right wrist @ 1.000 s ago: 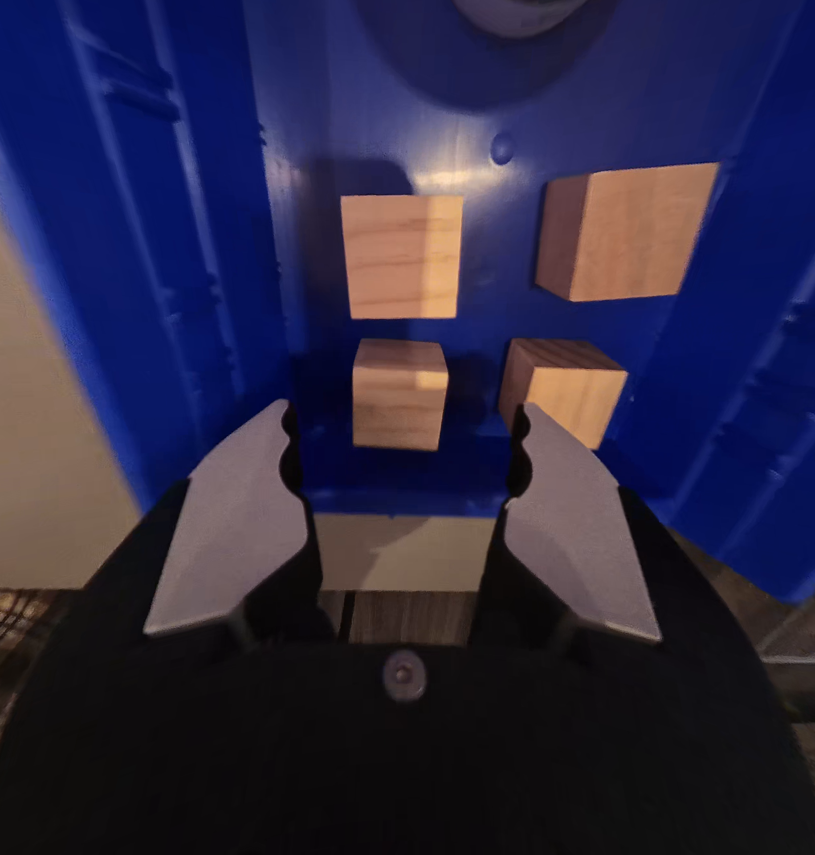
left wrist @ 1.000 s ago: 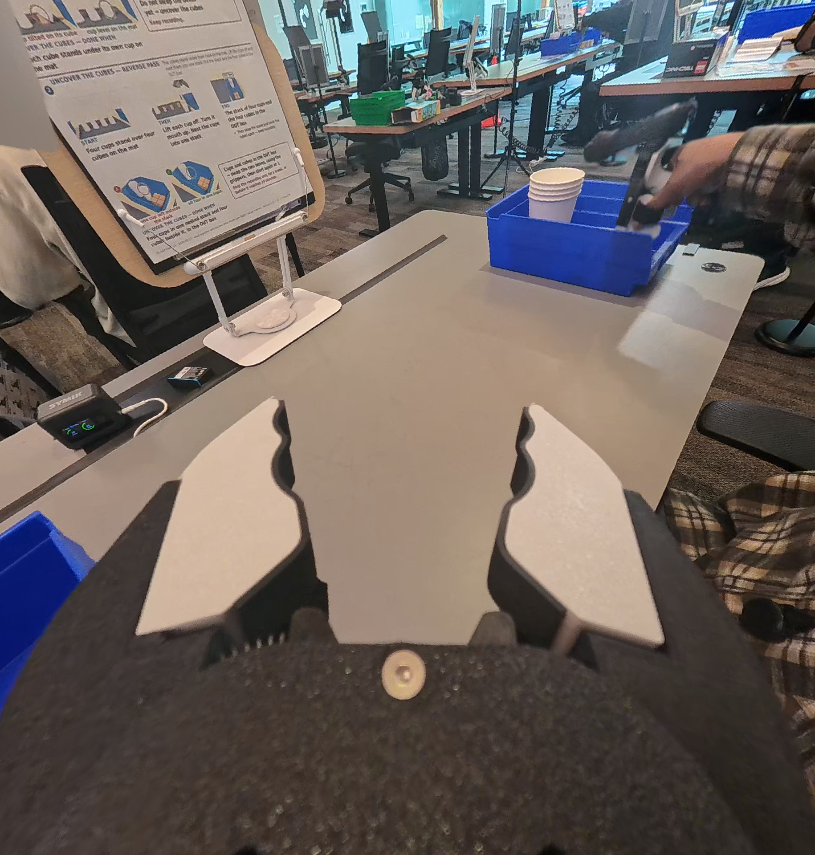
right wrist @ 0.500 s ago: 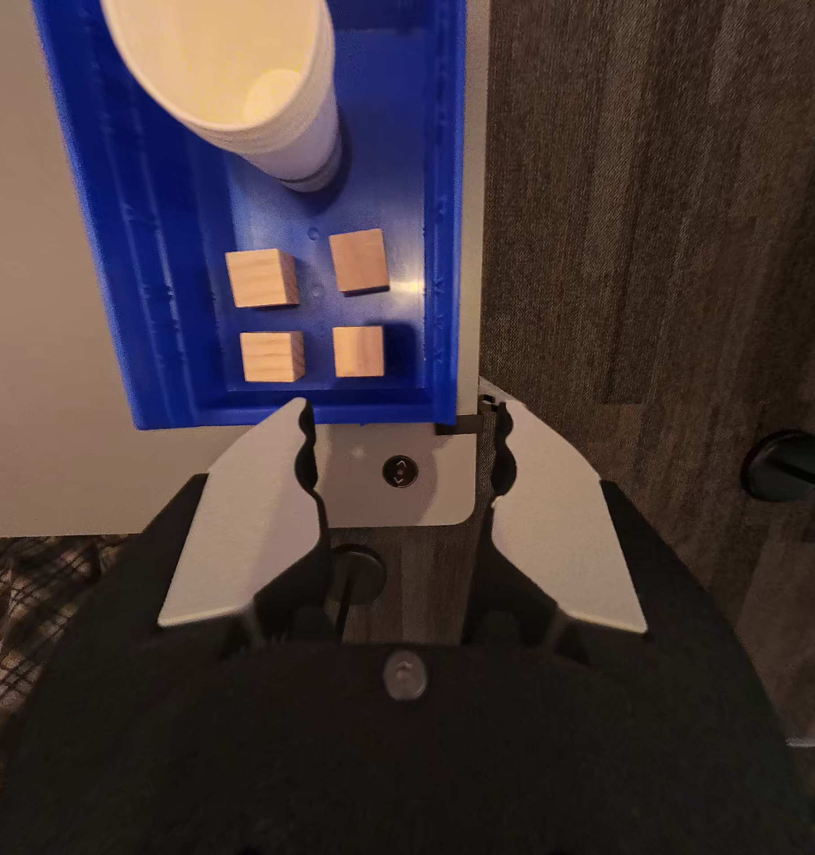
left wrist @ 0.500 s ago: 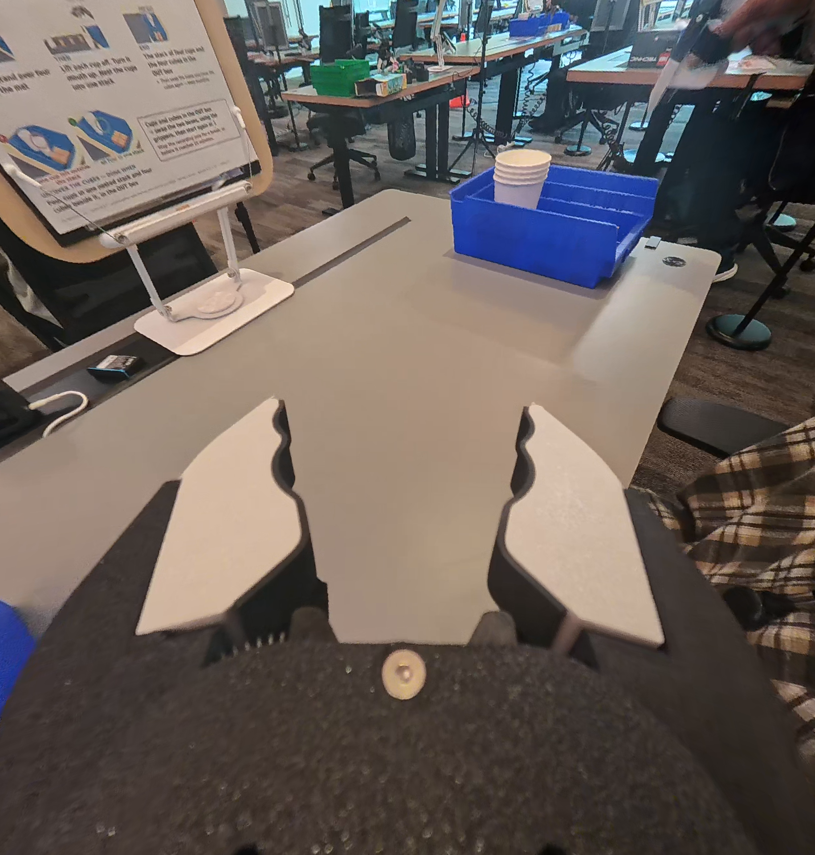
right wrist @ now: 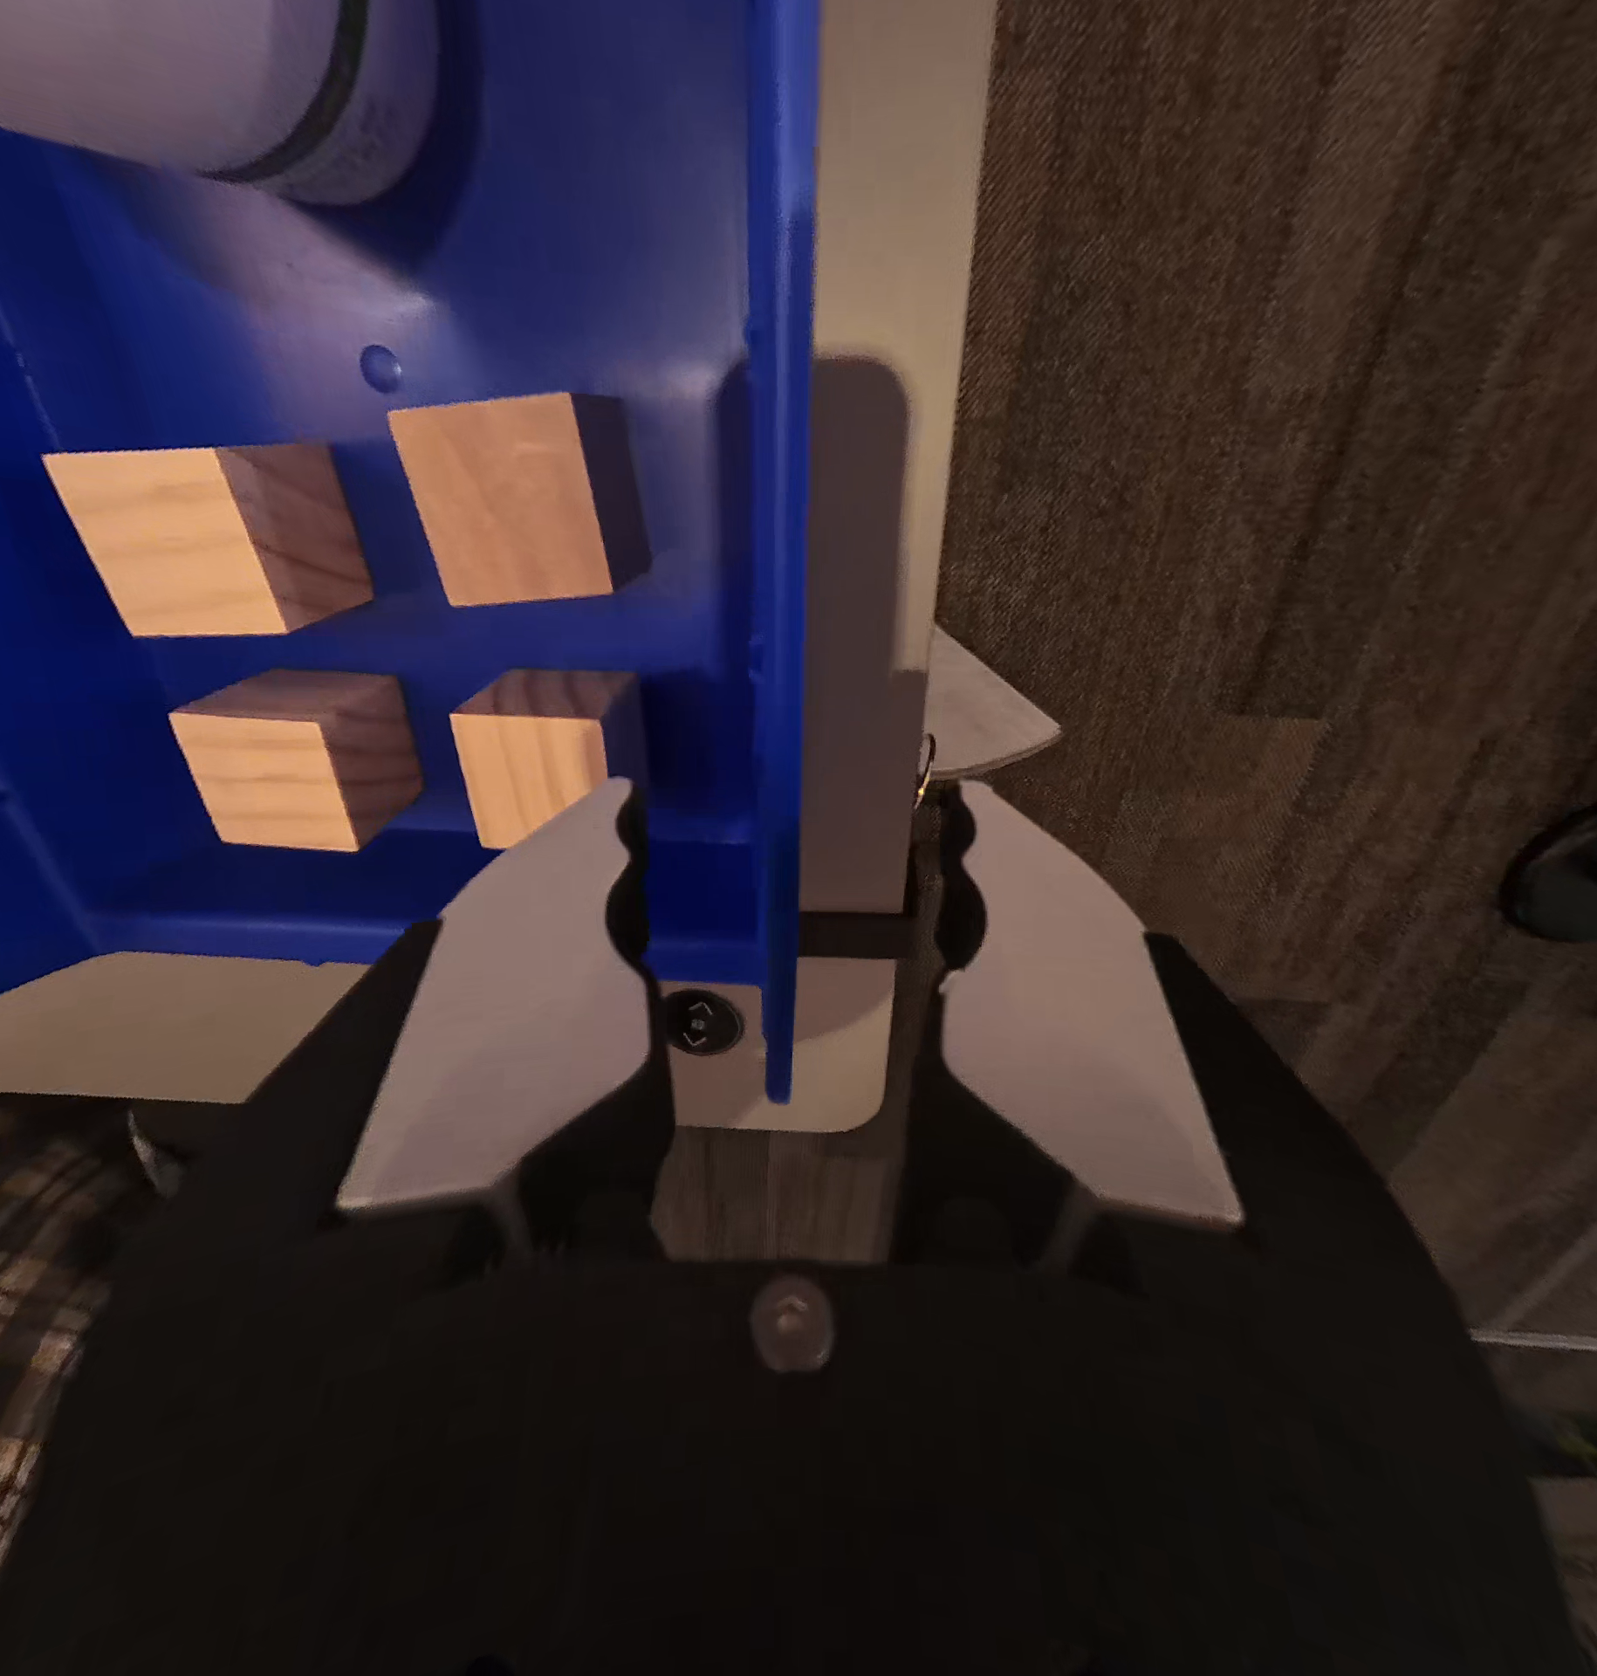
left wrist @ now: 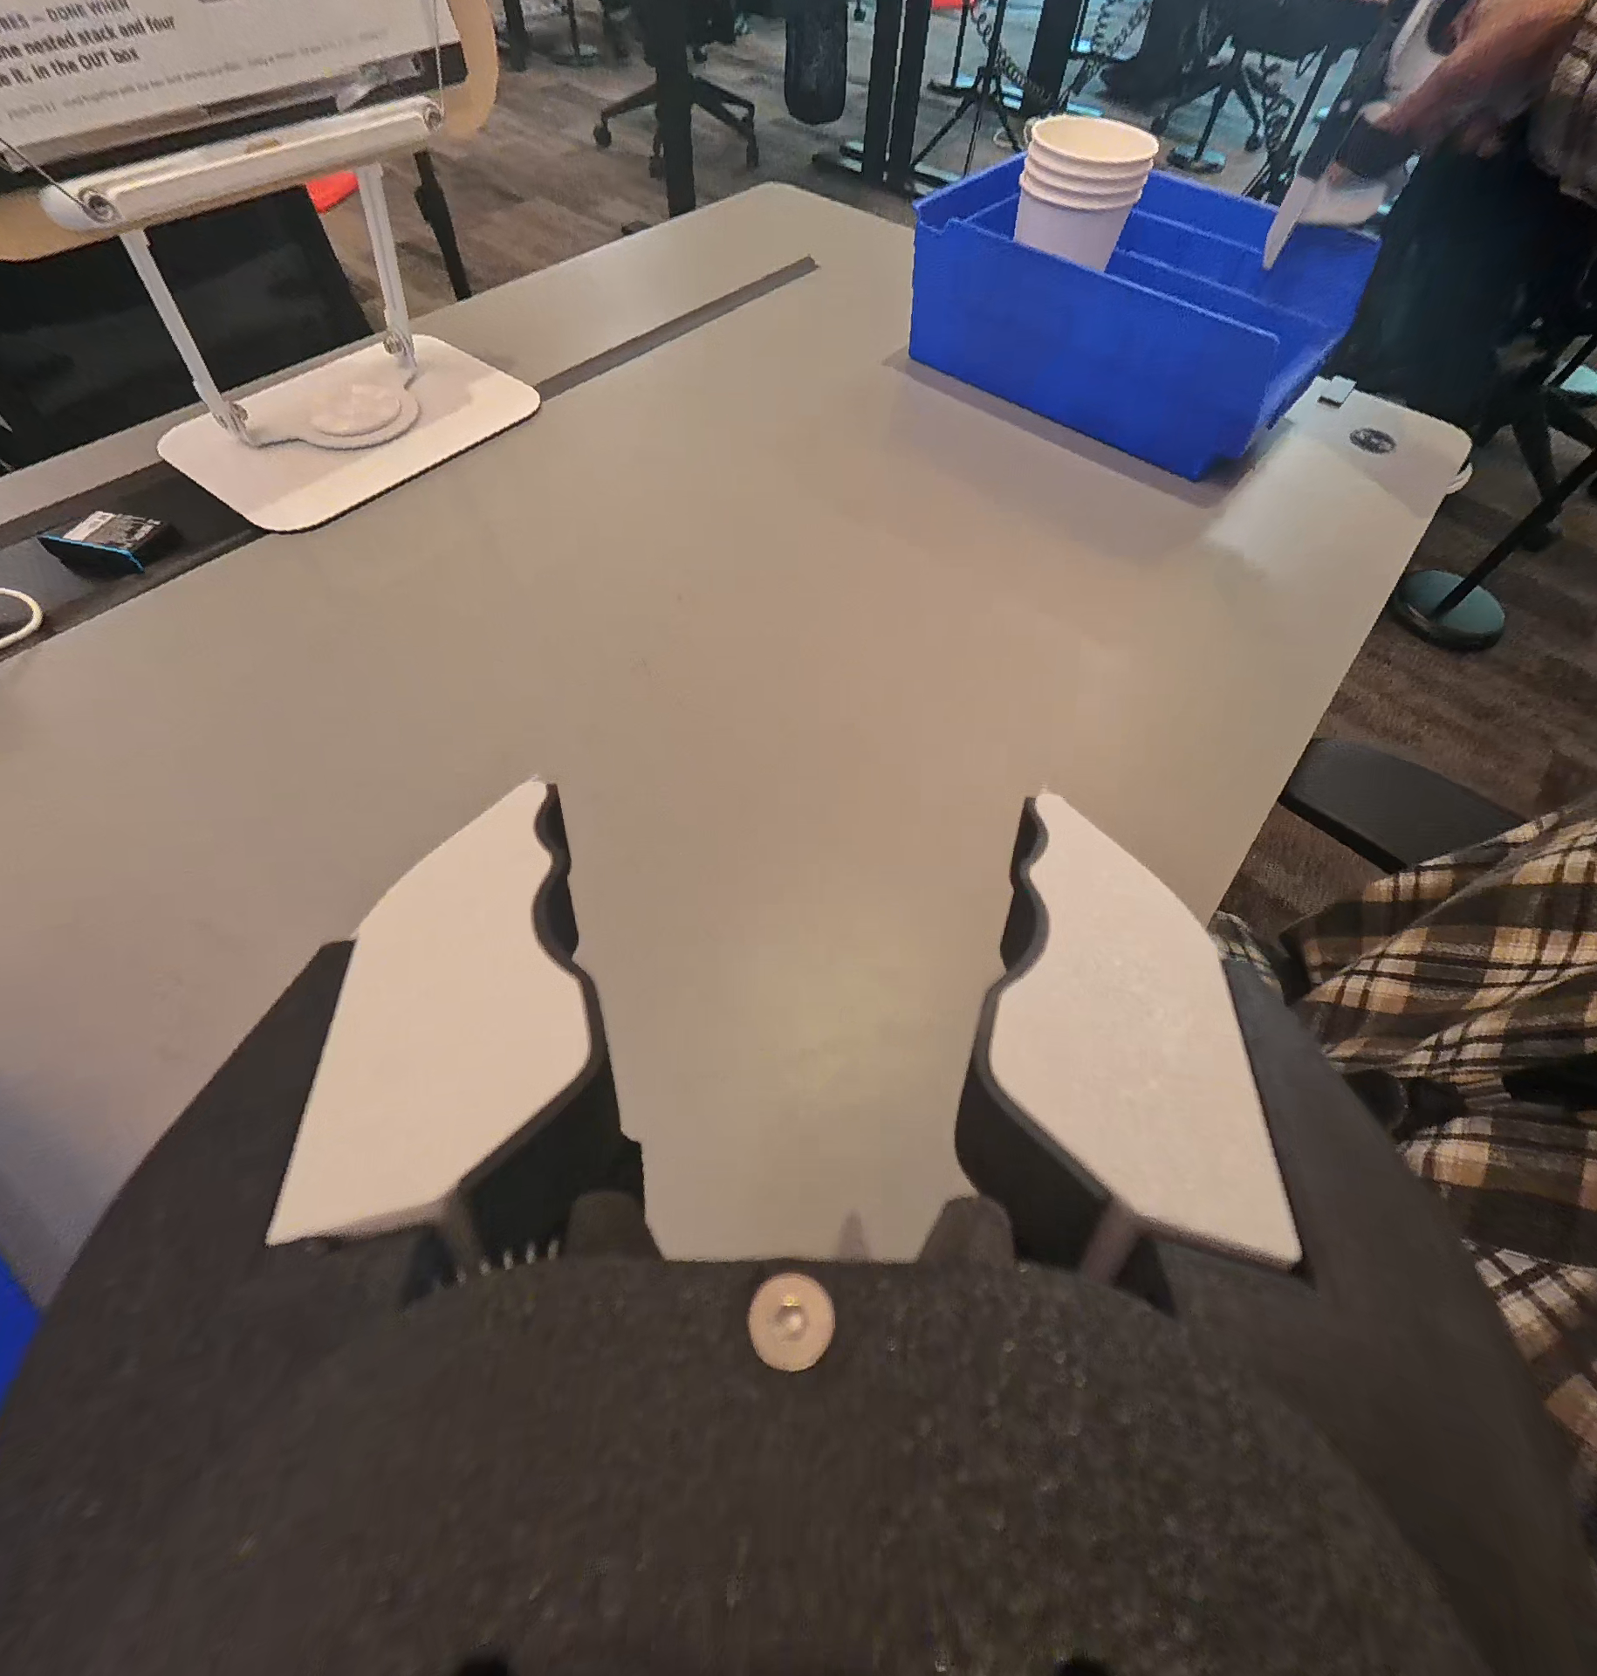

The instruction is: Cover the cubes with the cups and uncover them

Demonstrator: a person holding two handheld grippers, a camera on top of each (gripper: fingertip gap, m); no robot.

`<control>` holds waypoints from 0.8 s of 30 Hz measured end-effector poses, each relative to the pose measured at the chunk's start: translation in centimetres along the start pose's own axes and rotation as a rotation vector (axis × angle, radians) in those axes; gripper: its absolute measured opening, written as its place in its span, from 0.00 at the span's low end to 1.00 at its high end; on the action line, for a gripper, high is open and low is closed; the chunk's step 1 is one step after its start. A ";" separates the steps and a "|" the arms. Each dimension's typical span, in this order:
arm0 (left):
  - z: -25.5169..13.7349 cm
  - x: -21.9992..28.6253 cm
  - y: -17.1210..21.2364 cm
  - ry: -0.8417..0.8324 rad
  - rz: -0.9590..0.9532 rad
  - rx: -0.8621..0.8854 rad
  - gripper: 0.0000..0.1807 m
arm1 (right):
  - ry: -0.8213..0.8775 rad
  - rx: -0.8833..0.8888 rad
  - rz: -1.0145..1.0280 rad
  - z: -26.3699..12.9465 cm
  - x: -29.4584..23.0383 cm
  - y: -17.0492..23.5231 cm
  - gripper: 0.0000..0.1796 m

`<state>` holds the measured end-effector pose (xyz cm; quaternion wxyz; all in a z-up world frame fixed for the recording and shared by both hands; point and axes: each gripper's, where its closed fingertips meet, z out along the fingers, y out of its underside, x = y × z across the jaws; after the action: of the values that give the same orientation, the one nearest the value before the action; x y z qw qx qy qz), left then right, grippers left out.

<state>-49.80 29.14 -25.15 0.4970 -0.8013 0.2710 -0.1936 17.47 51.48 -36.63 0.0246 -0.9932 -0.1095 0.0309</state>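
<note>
Your left tool (left wrist: 790,821) hangs spread and empty over the bare grey table (left wrist: 777,589). Your right tool (right wrist: 790,816) is also spread, empty, above the blue plastic bin's (right wrist: 781,544) corner. Four wooden cubes (right wrist: 505,499) lie inside at left of frame; the nested stack of white paper cups (left wrist: 1080,195) stands in the same bin, upper right.

Left wrist view bright and evenly lit, soft sheen on table (left wrist: 777,589), wide-angle bending at edges, right wrist view dim and warm, cups (right wrist: 187,82) blurred, cubes (right wrist: 505,499) casting dark shadows
</note>
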 end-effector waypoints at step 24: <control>-2.3 1.6 -0.1 -0.022 0.036 0.000 0.51 | -0.080 0.003 -0.082 1.9 -6.8 -2.1 0.03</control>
<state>-49.88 26.62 -24.00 0.5033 -0.7983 0.2800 -0.1761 10.31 52.09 -38.07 0.0231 -0.9858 -0.1510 0.0698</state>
